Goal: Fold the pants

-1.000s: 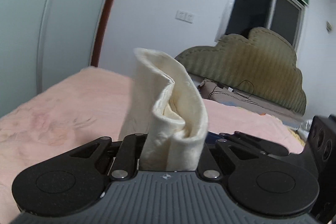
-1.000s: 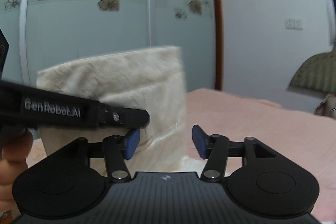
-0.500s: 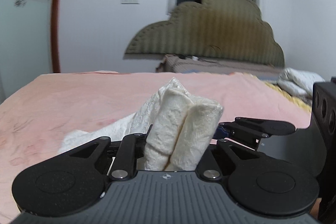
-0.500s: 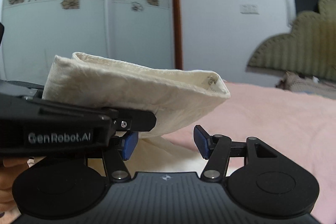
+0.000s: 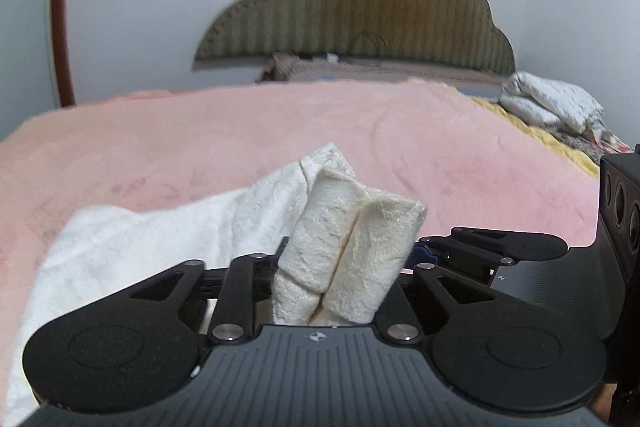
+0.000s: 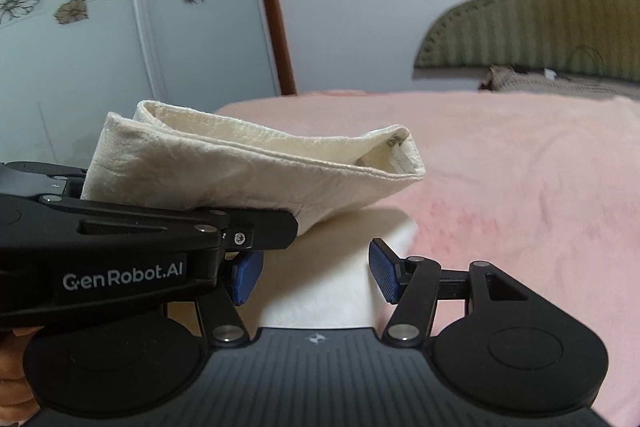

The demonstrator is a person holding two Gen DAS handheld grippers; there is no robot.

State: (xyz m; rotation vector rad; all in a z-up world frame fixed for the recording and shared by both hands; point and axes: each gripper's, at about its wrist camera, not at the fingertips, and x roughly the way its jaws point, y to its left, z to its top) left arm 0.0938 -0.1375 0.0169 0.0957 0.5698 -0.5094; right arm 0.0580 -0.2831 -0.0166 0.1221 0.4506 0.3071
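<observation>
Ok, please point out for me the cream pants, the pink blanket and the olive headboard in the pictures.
cream pants (image 5: 344,247): left wrist view, on the bunched fold between the gripper fingers.
pink blanket (image 6: 520,167): right wrist view, on a bare part right of the pants.
olive headboard (image 5: 360,7): left wrist view, on its ribbed middle.

Pants (image 5: 344,259) clamped in left tool (image 5: 332,291), trailing left onto bed (image 5: 200,147). Right tool (image 6: 314,277) just right of left tool, spread apart over pants. Headboard (image 5: 360,11) behind bed; bedding bundle (image 5: 552,103) far right.
</observation>
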